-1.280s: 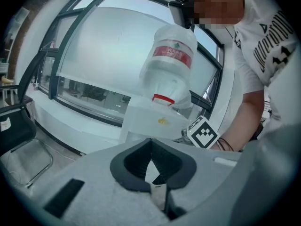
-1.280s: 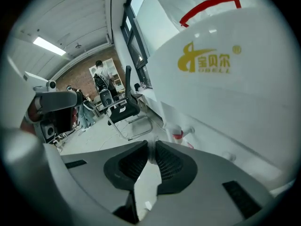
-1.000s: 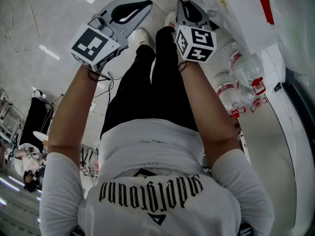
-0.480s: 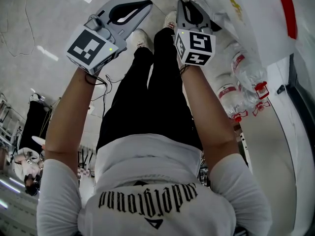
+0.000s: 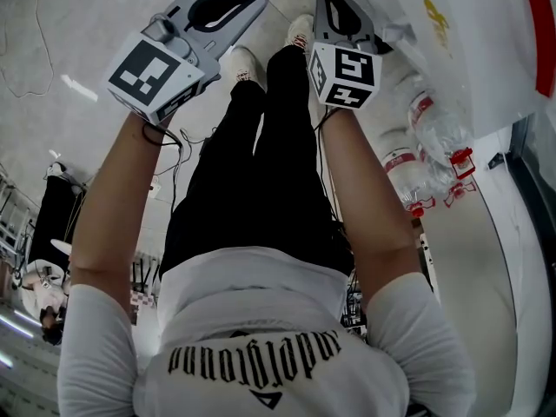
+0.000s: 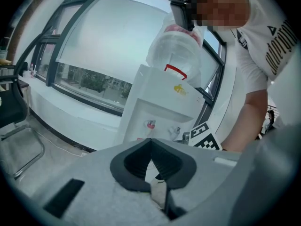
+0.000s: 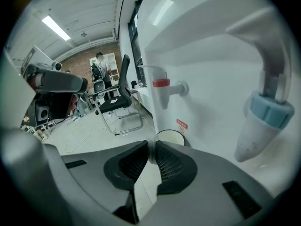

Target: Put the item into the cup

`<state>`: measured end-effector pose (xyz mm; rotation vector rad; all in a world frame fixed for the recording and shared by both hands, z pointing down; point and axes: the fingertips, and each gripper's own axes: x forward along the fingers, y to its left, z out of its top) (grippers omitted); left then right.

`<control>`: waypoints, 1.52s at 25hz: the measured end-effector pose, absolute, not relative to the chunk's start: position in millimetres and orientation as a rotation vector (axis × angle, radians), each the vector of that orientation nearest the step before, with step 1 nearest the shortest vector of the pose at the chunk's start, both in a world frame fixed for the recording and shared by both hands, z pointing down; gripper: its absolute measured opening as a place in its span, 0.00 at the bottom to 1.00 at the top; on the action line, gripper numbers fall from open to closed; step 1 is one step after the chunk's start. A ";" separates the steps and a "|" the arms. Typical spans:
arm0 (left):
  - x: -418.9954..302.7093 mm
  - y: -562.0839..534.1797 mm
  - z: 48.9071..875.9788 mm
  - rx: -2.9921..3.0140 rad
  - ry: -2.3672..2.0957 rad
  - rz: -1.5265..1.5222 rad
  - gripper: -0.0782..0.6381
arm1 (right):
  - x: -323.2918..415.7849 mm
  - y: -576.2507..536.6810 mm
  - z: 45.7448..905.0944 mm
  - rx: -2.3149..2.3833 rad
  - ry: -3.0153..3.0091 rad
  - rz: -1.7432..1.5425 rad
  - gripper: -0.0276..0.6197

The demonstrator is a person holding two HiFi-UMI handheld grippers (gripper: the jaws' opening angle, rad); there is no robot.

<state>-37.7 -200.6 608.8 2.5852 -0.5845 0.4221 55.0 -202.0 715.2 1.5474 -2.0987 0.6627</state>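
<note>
Stands at a water dispenser [image 7: 211,69], both arms raised. Pinches the near rim of a white cup [image 7: 170,136] w/ the right tongs [image 7: 151,147]: closed on the thin wall, round mouth showing just beyond the tips. Hangs lower than both taps, w/ the red tap [image 7: 163,85] ahead and above the tips and the blue tap [image 7: 263,121] close on their right. Holds the left tongs [image 6: 150,142] closed too, tips touching, nothing seen between them. Points them at the dispenser front from further back, w/ the upturned bottle [image 6: 175,55] high above the tips.

No sign of the item in any view: not in either tongs, and can't make out the cup's inside. Prob. yet to be fetched, so judged an early stage.

Re handling: looks like a thin-walled cup, paper or plastic, so v. light and easy to crush or fold. Best taken as now, at the rim, w/ a light pinch, since a harder squeeze risks buckling it. Held by one edge, likely to swing or tip once loaded, so safer set down flat first. Can't judge the item's weight or grip point w/o seeing it.

Also shows spare bottles [image 5: 434,124] on the floor [image 5: 78,50], right of the right tongs.
</note>
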 end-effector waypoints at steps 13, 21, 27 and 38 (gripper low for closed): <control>-14.6 -202.8 655.9 2.567 -0.526 0.405 0.13 | 75.6 -220.2 762.4 1.609 -2.047 0.692 0.13; -16.2 -204.0 660.8 2.548 -0.538 0.435 0.13 | 84.5 -233.6 762.8 1.669 -2.030 0.748 0.13; -15.6 -208.6 653.7 2.546 -0.540 0.409 0.13 | 82.0 -234.6 759.8 1.669 -2.031 0.768 0.16; -9.9 -205.3 633.6 2.598 -0.522 0.406 0.13 | 76.0 -225.3 745.2 1.634 -2.035 0.787 0.18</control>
